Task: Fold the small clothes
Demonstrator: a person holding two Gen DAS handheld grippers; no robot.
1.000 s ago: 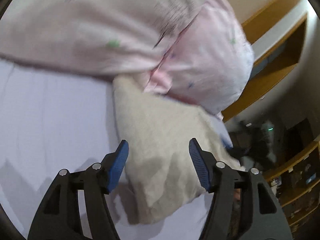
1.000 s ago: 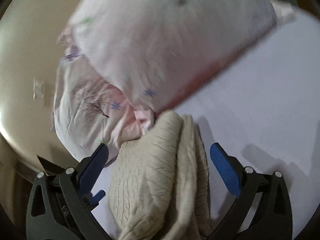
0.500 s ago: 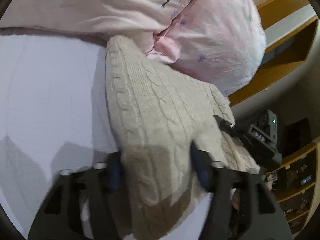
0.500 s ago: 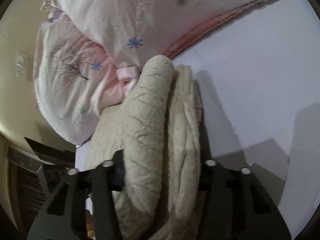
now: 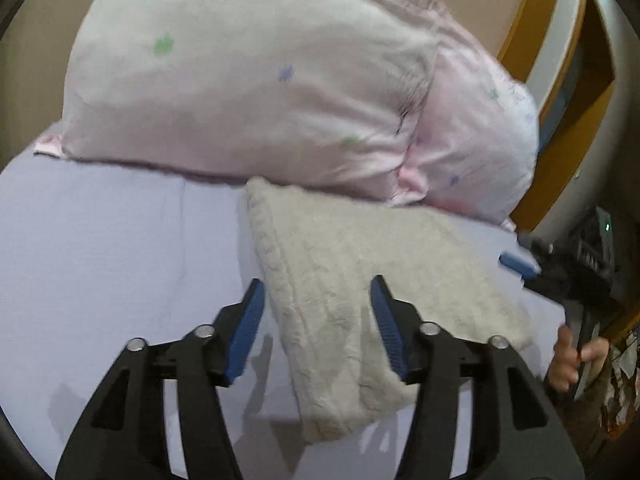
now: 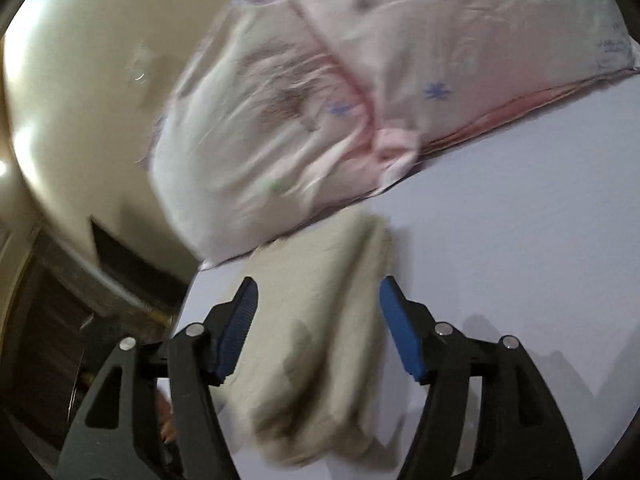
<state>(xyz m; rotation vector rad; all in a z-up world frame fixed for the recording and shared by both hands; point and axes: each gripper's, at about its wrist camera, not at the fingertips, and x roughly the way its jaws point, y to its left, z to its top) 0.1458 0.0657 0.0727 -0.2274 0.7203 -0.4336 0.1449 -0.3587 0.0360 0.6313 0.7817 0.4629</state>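
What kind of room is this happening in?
Most likely a bedroom. The folded cream knit garment lies on a pale lavender bedsheet, right against two pink flower-print pillows, with wooden shelving beside the bed.

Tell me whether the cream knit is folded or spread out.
Folded. The cream knit lies on the sheet as a compact bundle with stacked layers along its edge, below the pillows; neither open gripper grips it.

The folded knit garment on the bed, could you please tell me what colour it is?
The garment is cream-beige, plain, with a cable-knit texture; the left wrist view shows it best.
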